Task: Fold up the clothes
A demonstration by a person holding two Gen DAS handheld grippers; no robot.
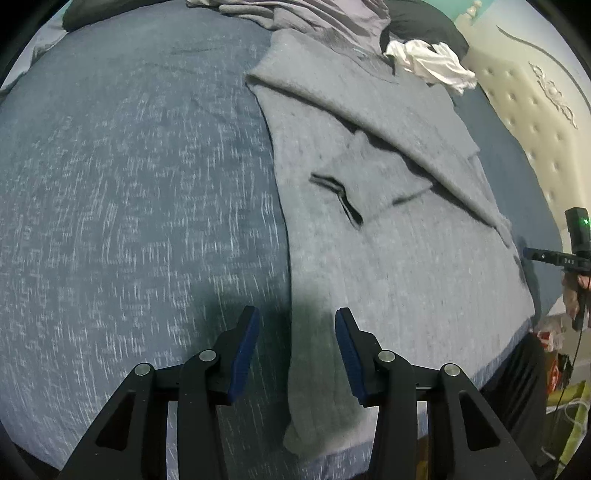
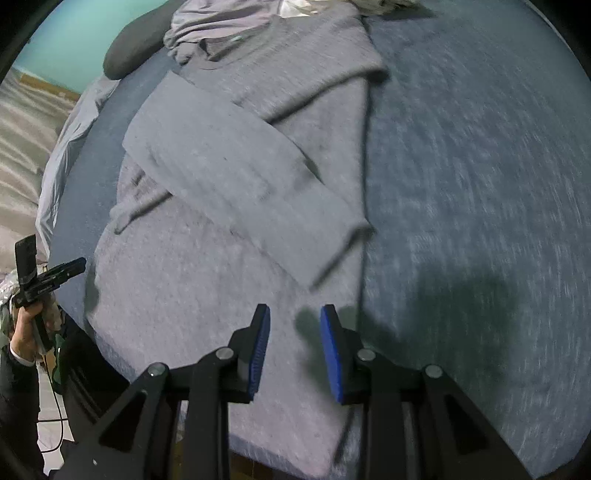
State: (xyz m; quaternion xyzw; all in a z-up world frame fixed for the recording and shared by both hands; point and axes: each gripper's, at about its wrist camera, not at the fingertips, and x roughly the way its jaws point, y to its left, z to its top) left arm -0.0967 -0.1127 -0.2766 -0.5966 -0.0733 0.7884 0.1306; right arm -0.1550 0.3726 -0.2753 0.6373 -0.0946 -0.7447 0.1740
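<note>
A: What is seen from the left wrist camera?

B: A grey knitted sweater [image 1: 388,229] is spread flat on the blue-and-white flecked bedcover [image 1: 129,203], filling the frame from about 12 o'clock down to 6 o'clock, right of centre. One sleeve is laid diagonally across the body. The left gripper [image 1: 297,354] is held over the sweater's left edge near the hem — its blue-padded fingers [image 1: 243,354] are spread wide apart and nothing is gripped between them.

A: And beyond the sweater?

B: A crumpled white garment [image 1: 432,62] lies at 1 o'clock, just past a heap of lilac-grey cloth [image 1: 332,22] at 12. A cream tufted headboard [image 1: 535,122] is seen at 2 o'clock.

A: The right wrist camera?

B: The same sweater [image 2: 229,177] is shown from centre towards 9 o'clock, with the folded sleeve crossing it. The right gripper [image 2: 295,350] is poised above the sweater's right edge — its jaws are parted with nothing held. At 8 o'clock the left gripper [image 2: 48,277] is seen in a hand [image 2: 26,325], though its opening cannot be judged in that view.
</note>
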